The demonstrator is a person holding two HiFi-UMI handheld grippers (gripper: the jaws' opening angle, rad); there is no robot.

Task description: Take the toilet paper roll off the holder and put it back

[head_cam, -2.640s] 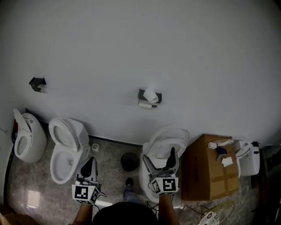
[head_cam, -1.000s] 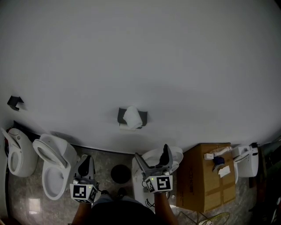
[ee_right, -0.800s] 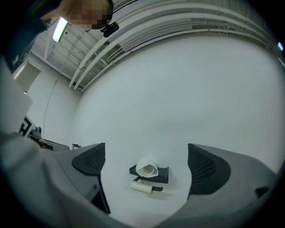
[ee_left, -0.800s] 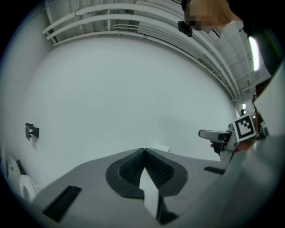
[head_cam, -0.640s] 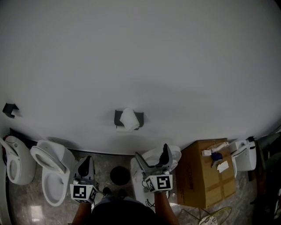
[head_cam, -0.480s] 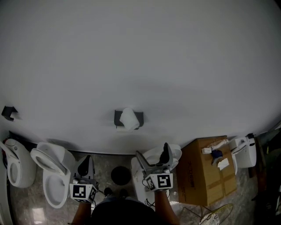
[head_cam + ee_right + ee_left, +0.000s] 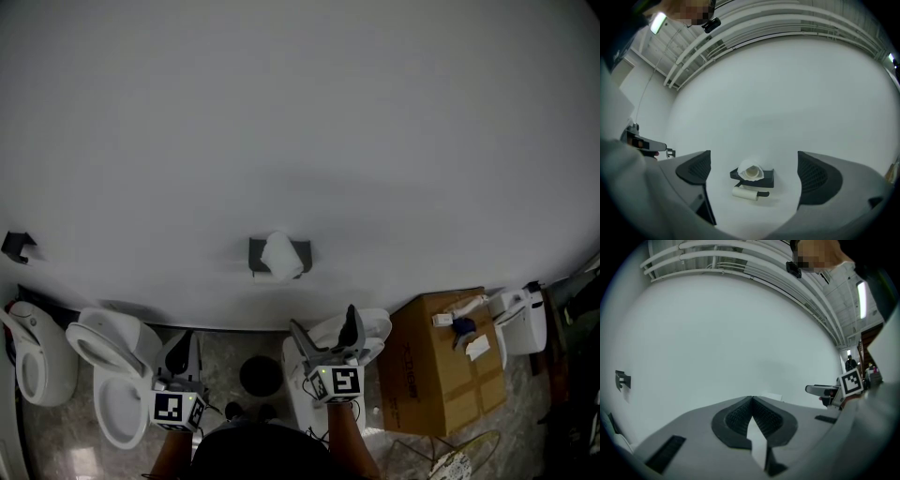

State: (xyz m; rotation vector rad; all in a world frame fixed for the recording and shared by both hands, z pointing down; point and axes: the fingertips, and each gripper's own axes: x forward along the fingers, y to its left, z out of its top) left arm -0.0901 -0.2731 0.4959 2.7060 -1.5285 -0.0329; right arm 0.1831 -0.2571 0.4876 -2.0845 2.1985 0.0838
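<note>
"On the wall ahead, well clear of both tools, the black holder (image 7: 768, 178) carries the toilet paper roll (image 7: 745, 193) on its bar, with a second roll (image 7: 751, 170) sitting on the shelf above. How do the grippers stand?"

"The right gripper (image 7: 323, 324) gapes wide and empty, framing the holder. The left gripper (image 7: 751, 400) is clenched on nothing."

"What worries you?"

"Reaching for the lower roll, a jaw could nudge the shelf roll off. It looks loosely wound and would likely drop toward the toilet (image 7: 377, 328) below. A hard squeeze could also crush the core."
</note>
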